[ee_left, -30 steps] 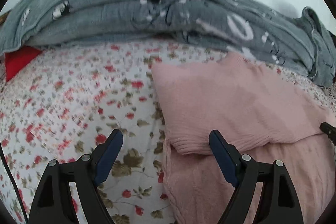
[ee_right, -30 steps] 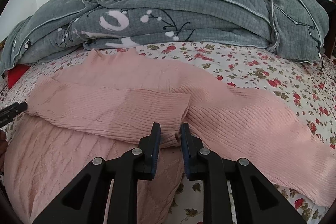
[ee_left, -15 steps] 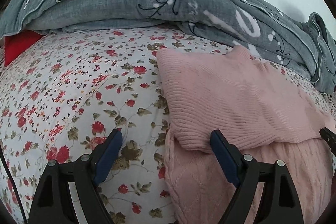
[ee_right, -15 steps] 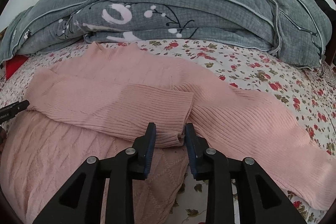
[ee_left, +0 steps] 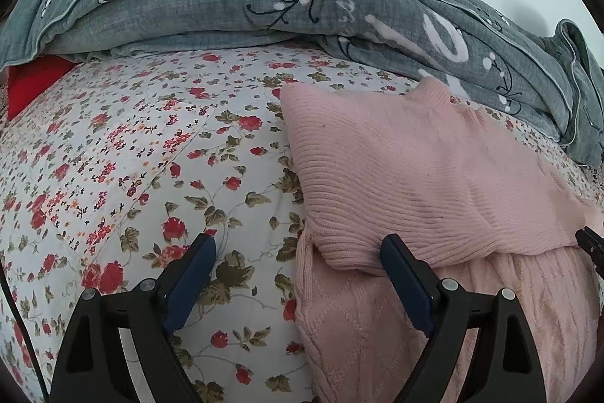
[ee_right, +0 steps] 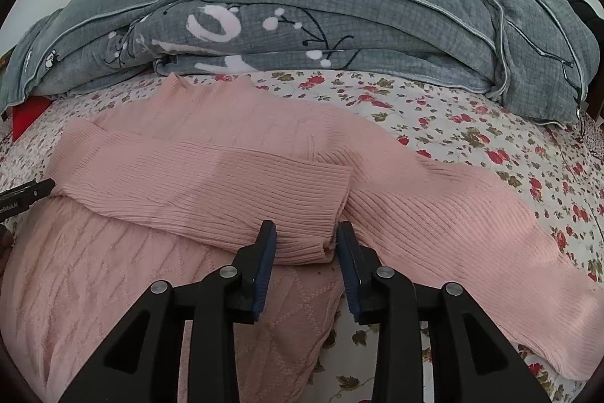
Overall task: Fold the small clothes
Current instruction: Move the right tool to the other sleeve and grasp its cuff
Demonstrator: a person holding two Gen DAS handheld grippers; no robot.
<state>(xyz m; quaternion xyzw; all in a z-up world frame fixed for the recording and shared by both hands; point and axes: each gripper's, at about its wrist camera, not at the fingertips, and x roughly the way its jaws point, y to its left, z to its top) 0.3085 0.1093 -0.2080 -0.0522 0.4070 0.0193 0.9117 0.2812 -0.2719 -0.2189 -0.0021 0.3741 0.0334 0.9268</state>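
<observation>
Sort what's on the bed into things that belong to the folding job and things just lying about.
Part of the job:
- pink sweater
- folded-over sleeve
- other sleeve, spread out
- left hand-held gripper, open
- right hand-held gripper, open

Just lying about:
- grey quilt
- red cloth
- floral bedsheet

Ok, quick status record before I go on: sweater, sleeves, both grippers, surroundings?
garment: pink sweater, flat on the floral sheet
folded sleeve: left sleeve lies across the body, cuff by the right gripper
other sleeve: right sleeve lies spread out to the side
left gripper: open, empty, at the sweater's edge
right gripper: open, holding nothing
behind: grey blanket
</observation>
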